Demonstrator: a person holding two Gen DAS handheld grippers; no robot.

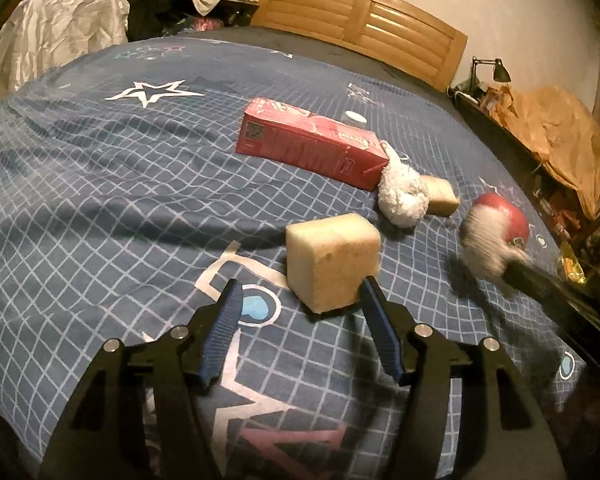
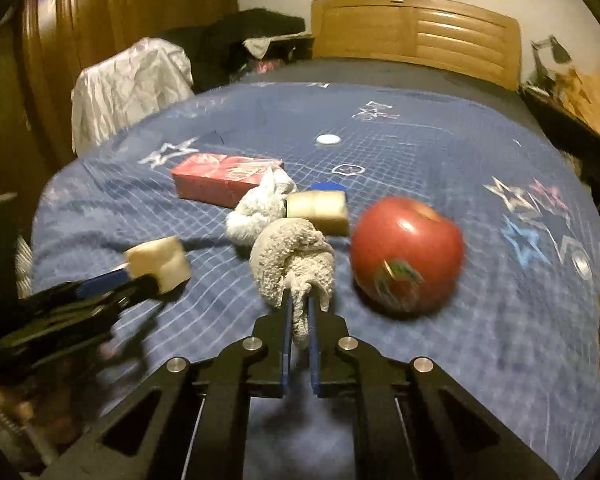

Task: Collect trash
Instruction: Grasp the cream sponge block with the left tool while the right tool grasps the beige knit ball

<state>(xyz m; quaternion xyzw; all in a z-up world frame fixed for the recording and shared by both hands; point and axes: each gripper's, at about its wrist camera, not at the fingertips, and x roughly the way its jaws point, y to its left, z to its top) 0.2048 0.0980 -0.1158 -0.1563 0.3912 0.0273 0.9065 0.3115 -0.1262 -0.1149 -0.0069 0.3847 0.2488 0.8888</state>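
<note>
Right-hand tongs (image 2: pixel 299 312) are pinching a crumpled white tissue wad (image 2: pixel 294 258), jaws nearly together with a tail of the paper clamped between the blue pads; in the left view the wad is blurring just in front of the apple (image 1: pixel 508 216). Left-hand tongs (image 1: pixel 300 296) are standing apart, one pad (image 1: pixel 374 300) touching the near face of a pale sponge block (image 1: pixel 332 262) resting on the checked bedspread (image 1: pixel 100 184), the other pad clear of it, so nothing is gripped there yet. Tissue like this is looking feather-light and limp, likely to tear or slip if held by a thin tail; taking it through the bulk would be safer. Foam is looking soft and springy, best squeezed across two opposite flat faces. Beyond are lying a second tissue wad (image 1: pixel 404 196), another sponge (image 1: pixel 444 194), a red carton (image 1: pixel 312 142) on its side, and a white cap (image 1: pixel 355 117).
</note>
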